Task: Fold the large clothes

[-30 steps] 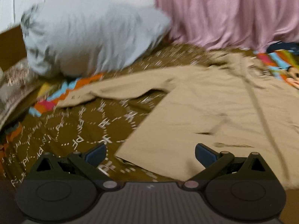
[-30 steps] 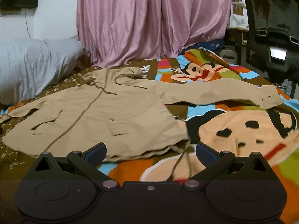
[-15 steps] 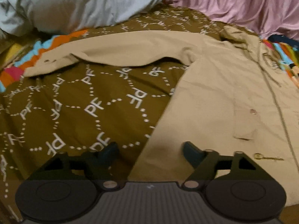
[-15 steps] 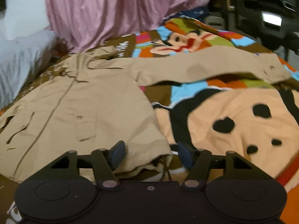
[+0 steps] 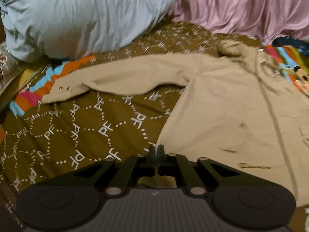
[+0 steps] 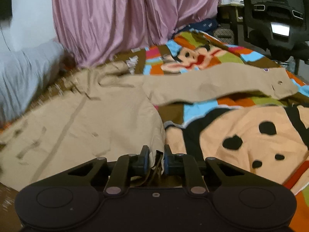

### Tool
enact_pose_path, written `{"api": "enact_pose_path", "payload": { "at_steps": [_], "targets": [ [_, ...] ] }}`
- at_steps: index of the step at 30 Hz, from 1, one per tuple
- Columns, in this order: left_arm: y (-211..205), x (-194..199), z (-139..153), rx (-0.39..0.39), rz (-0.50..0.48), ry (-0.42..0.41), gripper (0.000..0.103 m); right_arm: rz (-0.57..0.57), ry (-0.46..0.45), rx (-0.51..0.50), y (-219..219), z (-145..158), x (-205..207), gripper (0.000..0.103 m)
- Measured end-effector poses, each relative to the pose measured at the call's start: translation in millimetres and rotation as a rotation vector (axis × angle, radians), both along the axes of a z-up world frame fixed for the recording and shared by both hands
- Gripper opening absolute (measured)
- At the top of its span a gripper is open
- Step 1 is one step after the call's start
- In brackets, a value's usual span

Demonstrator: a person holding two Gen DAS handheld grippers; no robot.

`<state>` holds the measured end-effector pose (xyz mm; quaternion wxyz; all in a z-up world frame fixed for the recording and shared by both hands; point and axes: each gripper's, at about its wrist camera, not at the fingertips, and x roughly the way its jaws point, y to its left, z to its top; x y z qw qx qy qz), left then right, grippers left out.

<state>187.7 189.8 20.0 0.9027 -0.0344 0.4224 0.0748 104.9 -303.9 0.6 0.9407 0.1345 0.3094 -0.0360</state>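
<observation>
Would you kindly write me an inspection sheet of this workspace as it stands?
Surface: bed with brown lettered bedspread and cartoon monkey blanket.
Job's things: beige coat spread flat, both sleeves out sideways.
Clutter: grey pillow at the bed's head.
Grippers: left gripper shut at the coat's lower hem corner; whether it grips cloth cannot be told. Right gripper closing, the other hem corner and drawcord between its fingers.
Cables: nothing seen.
Surroundings: pink curtain, black office chair.
</observation>
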Motion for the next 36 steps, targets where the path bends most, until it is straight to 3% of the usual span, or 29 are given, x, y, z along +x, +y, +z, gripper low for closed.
{"api": "enact_pose_path", "payload": {
  "at_steps": [7,13,15,16,17,18,19,21,23,26,28,33,36],
  "targets": [
    [-4.1,-71.9,42.0,-0.039,-0.05,0.015,0.0,0.038,-0.03,0.048,-16.6,47.0,-52.4,0.014],
    [-5.0,-99.7,26.1,-0.051,-0.078,0.049,0.003,0.073,0.022,0.043,-29.5,54.6,-101.7,0.016],
    [-5.9,-98.4,22.0,-0.063,-0.051,0.057,0.009,0.061,0.041,0.07,-35.8,48.4,-103.1,0.019],
    [-6.3,-99.5,20.9,-0.067,-0.046,0.054,0.017,0.053,0.05,0.08,-38.9,46.6,-102.8,0.022],
    [-8.9,-100.7,21.4,-0.07,-0.051,0.046,0.034,0.044,0.052,0.08,-42.0,45.5,-102.8,0.026],
    [-13.0,-101.2,22.9,-0.067,-0.063,0.032,0.043,0.034,0.046,0.067,-45.0,45.7,-102.6,0.026],
    [-18.3,-101.9,24.9,-0.056,-0.071,0.01,0.055,0.023,0.035,0.054,-50.6,47.9,-101.2,0.032],
    [-32.0,-100.9,28.8,-0.02,-0.096,-0.028,0.061,-0.002,0.021,0.043,-65.2,50.6,-97.4,0.043],
    [-49.2,-96.4,31.0,0.01,-0.138,-0.055,0.077,-0.044,0.018,0.024,-84.6,51.5,-89.5,0.059],
    [-82.8,-89.1,30.0,0.035,-0.194,-0.128,0.097,-0.134,0.014,0.018,-123.4,49.3,-69.6,0.07],
    [-108.2,-80.0,23.8,0.034,-0.246,-0.155,0.1,-0.193,0.0,0.046,-150.2,45.1,-53.9,0.079],
    [-176.9,-40.2,-8.8,0.008,-0.36,-0.117,0.1,-0.376,-0.006,0.318,-227.2,19.2,-2.8,0.076],
    [-204.8,-17.3,-29.9,0.008,-0.406,-0.096,0.1,-0.493,-0.009,0.364,-255.1,4.1,25.0,0.075]
  ]
}}
